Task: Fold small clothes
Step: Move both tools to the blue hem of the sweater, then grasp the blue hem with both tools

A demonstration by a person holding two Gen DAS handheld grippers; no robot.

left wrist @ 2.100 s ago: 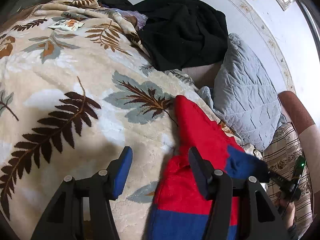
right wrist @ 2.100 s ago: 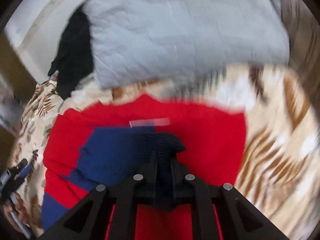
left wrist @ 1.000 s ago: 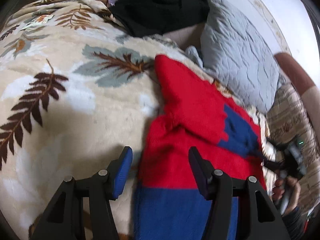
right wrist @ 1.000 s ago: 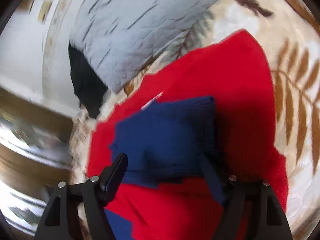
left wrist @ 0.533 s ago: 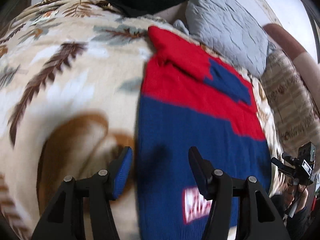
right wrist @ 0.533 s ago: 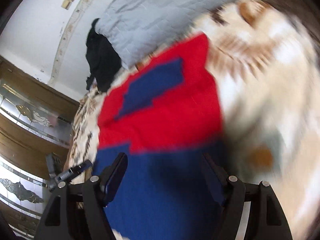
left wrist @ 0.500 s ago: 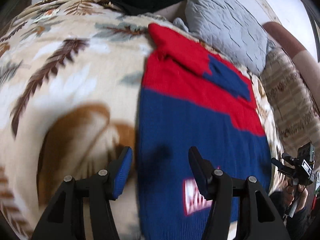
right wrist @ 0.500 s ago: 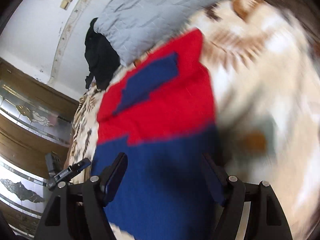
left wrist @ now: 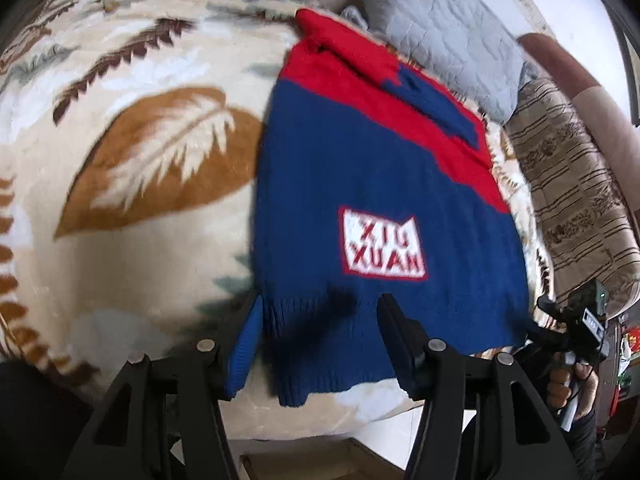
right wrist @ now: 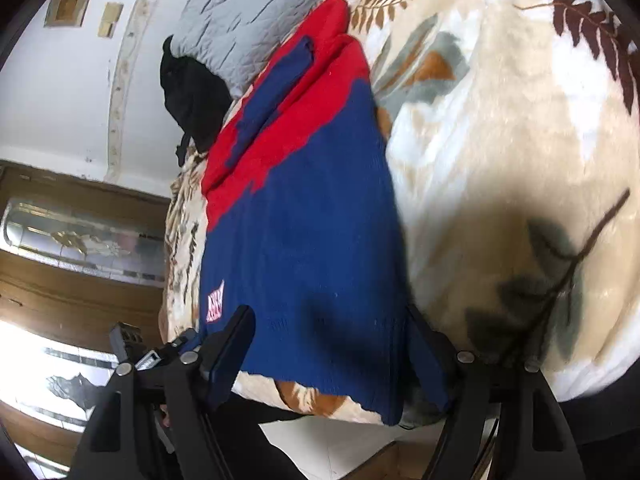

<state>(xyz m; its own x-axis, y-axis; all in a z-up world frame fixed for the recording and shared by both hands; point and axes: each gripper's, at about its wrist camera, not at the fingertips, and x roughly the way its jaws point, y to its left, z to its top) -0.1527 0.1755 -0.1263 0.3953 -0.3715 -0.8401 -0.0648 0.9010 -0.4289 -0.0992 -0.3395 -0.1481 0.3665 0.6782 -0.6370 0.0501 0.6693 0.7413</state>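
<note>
A small blue and red knitted sweater [left wrist: 360, 168] lies flat on a leaf-patterned blanket [left wrist: 140, 140], sleeves folded in across the red top, a white "XIU XUAN" patch [left wrist: 382, 244] on the blue body. My left gripper [left wrist: 320, 336] is open over the left corner of the hem. The sweater also shows in the right wrist view [right wrist: 304, 216], where my right gripper [right wrist: 332, 356] is open over the right corner of the hem. The right gripper also appears in the left wrist view [left wrist: 576, 328].
A grey quilted pillow [left wrist: 440, 24] lies beyond the sweater's top, with black clothes [right wrist: 192, 96] beside it. A striped cushion [left wrist: 572, 184] and brown sofa arm [left wrist: 580, 80] are to the right. The blanket's front edge drops to the floor [left wrist: 332, 460].
Both grippers have pulled back from the sweater's red top to its hem at the near edge. The right gripper let go of the blue sleeve, which now lies folded across the chest.
</note>
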